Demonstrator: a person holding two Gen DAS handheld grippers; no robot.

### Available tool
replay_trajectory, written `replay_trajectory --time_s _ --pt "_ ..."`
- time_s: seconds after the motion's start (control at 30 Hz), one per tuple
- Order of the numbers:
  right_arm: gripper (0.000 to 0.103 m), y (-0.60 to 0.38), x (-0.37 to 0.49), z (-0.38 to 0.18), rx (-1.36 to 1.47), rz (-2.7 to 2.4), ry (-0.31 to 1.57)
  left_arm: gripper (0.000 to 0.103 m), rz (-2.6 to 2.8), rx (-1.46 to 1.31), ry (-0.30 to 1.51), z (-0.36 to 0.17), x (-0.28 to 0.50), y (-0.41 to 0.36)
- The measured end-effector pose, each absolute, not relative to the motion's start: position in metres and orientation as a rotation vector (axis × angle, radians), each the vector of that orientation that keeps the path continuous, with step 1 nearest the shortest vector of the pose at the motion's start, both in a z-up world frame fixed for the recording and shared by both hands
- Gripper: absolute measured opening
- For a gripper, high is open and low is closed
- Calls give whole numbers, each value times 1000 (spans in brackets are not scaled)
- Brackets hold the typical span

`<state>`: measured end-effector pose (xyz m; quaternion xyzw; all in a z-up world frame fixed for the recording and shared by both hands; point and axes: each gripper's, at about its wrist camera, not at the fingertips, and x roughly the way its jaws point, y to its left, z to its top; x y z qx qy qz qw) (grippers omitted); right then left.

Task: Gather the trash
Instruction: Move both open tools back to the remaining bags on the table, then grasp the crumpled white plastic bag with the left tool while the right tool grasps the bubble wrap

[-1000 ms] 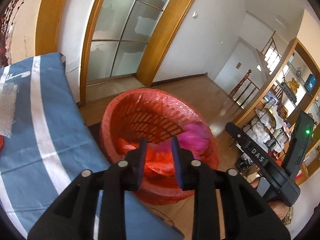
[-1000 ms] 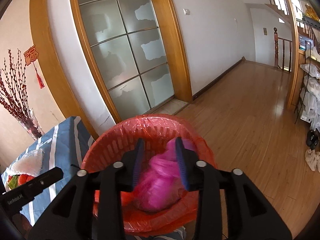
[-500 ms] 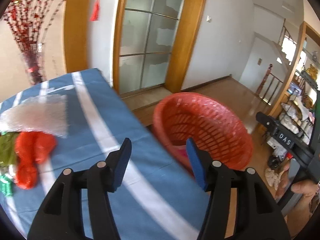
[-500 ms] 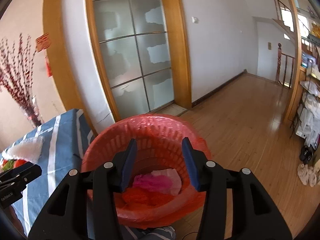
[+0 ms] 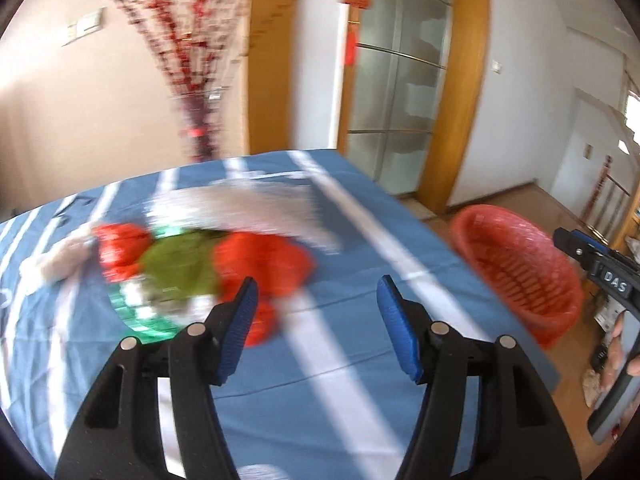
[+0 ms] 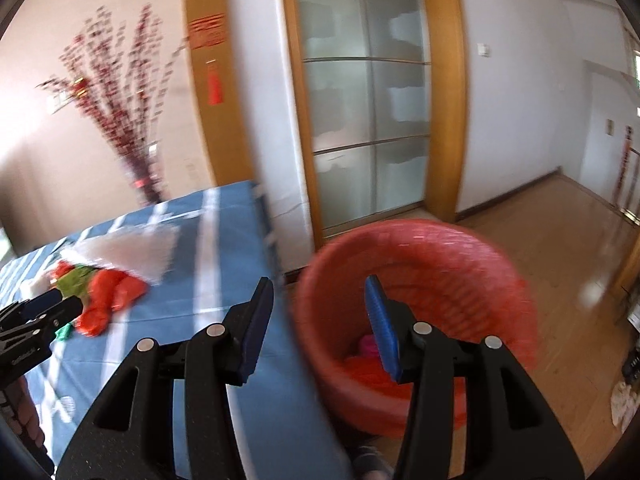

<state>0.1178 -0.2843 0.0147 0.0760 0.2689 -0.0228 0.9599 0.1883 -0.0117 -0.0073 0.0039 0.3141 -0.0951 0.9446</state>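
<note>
The left gripper has its 2 fingers spread wide and empty above the blue striped tablecloth, just short of the heap of red, green and clear trash. The right gripper, equally spread and empty, hangs by the table edge, over the red basket on the floor with pink and red scraps inside; beyond stands a frosted glass door

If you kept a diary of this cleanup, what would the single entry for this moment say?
left hand-held gripper: open, empty, over table, facing trash pile | right hand-held gripper: open, empty, by red basket | pink bag in basket
</note>
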Motion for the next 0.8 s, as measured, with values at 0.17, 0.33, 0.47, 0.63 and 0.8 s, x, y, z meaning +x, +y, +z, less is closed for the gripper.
replay_trajectory --time_s 0.17,0.33,0.47,0.63,0.8 --pt "49 -229 136 18 112 68 562 61 -66 -28 629 -5 182 49" --pt "47 -176 154 20 87 179 575 61 32 -67 623 -5 178 98" --pt "42 -134 176 15 70 249 600 61 75 -89 624 -6 177 128" --pt "42 -97 199 3 50 286 641 61 122 -116 623 -8 180 159" --pt "42 -75 215 -8 -1 277 668 61 148 -135 631 -12 184 182"
